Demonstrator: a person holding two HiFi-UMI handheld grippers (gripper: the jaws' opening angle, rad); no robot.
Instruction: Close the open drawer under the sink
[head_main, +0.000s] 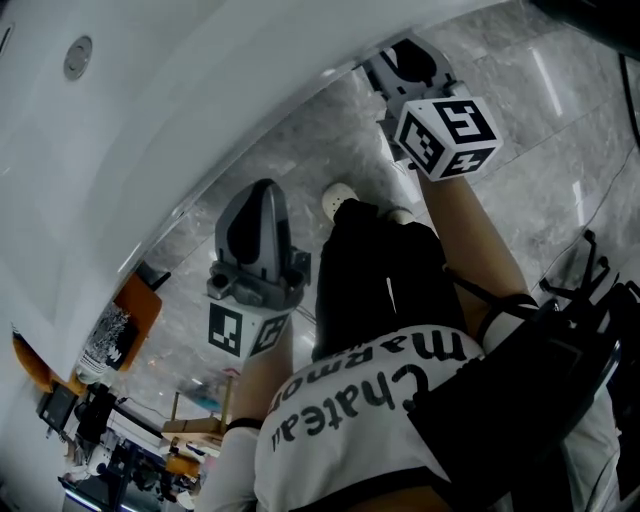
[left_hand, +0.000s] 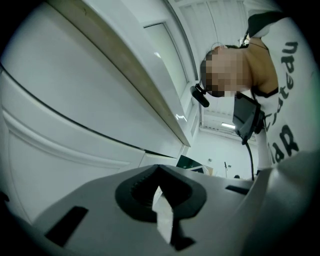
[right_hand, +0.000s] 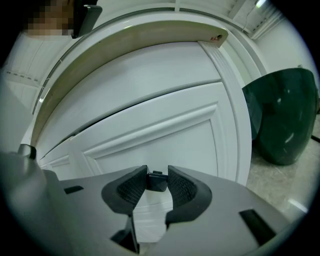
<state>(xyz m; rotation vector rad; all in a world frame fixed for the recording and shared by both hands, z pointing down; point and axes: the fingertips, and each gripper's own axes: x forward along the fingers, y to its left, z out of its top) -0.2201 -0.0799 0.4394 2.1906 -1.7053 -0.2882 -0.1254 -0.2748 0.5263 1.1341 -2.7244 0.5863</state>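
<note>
- Under the counter edge (right_hand: 125, 37): white panelled drawer (right_hand: 165, 135), small black knob (right_hand: 157, 181) on its front.
- Right gripper (right_hand: 157, 170): jaws clamped on that knob.
- Left gripper (left_hand: 158, 167): jaws closed, empty, beside the cabinet front (left_hand: 75, 125).

Knob (right_hand: 157, 181) sits between the right gripper (right_hand: 157, 171) fingers (right_hand: 133, 190).

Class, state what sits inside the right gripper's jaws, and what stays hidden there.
A small dark knob on the white cabinet front sits between the right gripper's jaws. Its mounting is covered by the knob itself.
</note>
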